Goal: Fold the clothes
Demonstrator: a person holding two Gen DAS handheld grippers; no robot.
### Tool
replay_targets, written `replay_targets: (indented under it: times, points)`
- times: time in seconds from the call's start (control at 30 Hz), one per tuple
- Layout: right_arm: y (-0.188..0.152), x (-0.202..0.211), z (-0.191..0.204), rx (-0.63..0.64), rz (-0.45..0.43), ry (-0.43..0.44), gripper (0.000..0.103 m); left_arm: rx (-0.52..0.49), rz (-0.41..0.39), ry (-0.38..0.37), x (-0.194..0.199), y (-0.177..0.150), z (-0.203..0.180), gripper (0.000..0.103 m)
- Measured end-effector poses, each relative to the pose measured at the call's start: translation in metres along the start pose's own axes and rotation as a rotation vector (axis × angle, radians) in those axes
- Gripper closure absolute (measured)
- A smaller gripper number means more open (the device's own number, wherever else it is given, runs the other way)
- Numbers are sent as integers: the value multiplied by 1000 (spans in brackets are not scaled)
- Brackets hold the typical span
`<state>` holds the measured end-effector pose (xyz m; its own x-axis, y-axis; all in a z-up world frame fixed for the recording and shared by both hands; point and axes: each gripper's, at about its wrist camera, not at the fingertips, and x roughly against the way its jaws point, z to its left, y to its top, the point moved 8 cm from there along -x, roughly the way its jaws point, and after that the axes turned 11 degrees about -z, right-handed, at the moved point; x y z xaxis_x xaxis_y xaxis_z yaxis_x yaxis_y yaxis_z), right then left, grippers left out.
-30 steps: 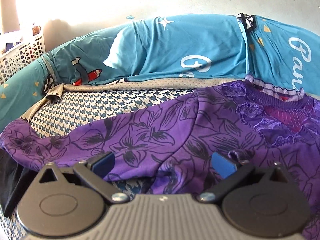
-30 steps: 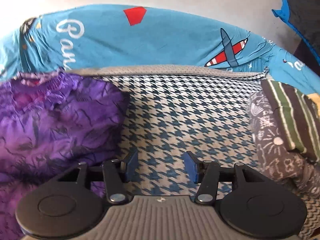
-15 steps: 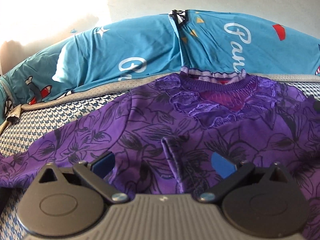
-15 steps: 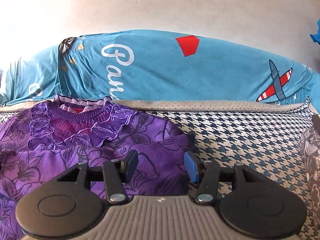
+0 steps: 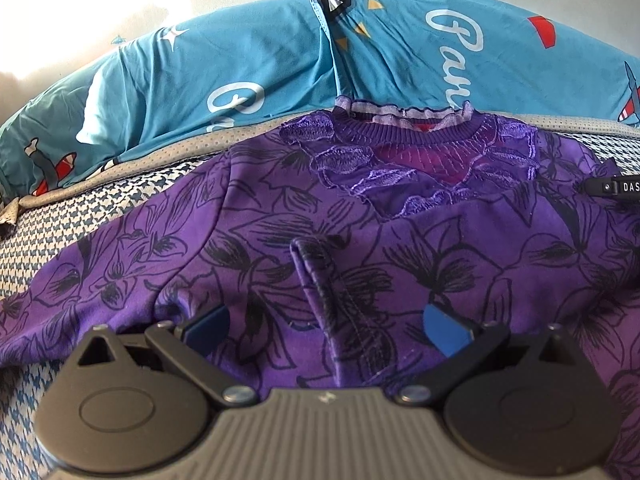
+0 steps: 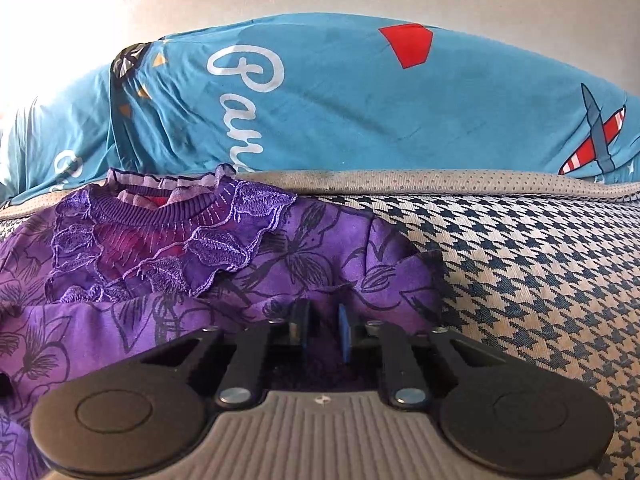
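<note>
With your right gripper (image 6: 323, 330) pinched narrowly on the purple floral top (image 5: 400, 248) spread collar-up on the houndstooth mattress (image 6: 540, 264), and your left gripper (image 5: 326, 326) wide open above it, a shallow bite could slip mid-fold.

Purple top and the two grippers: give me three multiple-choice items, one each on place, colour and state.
1. The purple top lies on:
A. houndstooth cover
B. wooden floor
C. metal rack

2. The pillows behind it are:
A. yellow
B. blue
C. black

3. The right gripper is:
A. wide open
B. out of view
C. shut on the purple top

Key: 1 A, check pattern shows beside the top; 2 B, blue fabric with white lettering; 3 C, its pads pinch purple cloth, while the left gripper is open.
</note>
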<state>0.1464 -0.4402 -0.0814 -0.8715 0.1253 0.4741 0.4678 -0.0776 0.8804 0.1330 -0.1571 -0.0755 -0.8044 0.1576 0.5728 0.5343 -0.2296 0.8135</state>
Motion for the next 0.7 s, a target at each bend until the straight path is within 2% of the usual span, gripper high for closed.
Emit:
replay_targets:
  times: [0.2,0.5,0.63,0.7]
  points:
    - [6,0,3,28,-22,-24,99,8,15,0,-2,-2,2,0]
    - [27,8,4,1,-116,-55,99,21,15,27,-2,-1,9,0]
    - [36,12,7,-22,-159,-27,99,33,23,34,-3,-1,12,0]
    - [30,5,5,-28,-123,-26,99,32,27,42,-4,-1,13,0]
